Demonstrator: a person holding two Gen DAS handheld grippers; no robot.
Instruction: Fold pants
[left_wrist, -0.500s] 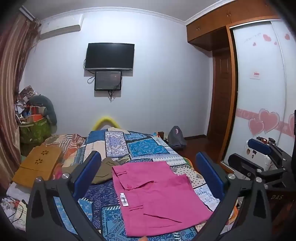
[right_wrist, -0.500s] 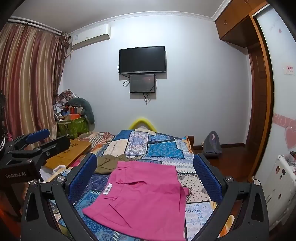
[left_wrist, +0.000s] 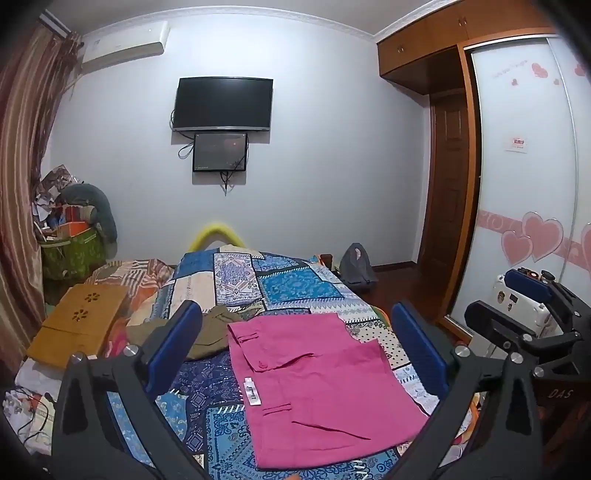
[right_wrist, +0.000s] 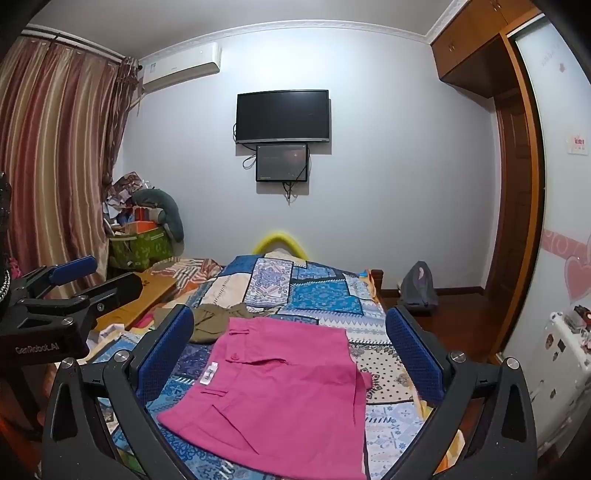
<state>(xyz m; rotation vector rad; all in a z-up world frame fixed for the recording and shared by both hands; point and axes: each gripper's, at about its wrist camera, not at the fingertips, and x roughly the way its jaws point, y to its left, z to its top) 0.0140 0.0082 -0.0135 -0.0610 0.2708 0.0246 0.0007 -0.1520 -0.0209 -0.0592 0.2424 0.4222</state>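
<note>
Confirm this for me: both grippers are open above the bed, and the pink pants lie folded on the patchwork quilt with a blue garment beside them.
One thing is off: the garment beside the pink pants is olive-brown, not blue, as the left wrist view shows. The rest holds: the left gripper and right gripper are open above the patchwork quilt.

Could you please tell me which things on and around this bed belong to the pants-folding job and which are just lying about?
Job: pink pants, left gripper, right gripper, both open above the patchwork bedspread.

Lying about: olive garment, wooden lap tray, grey bag, green box.
</note>
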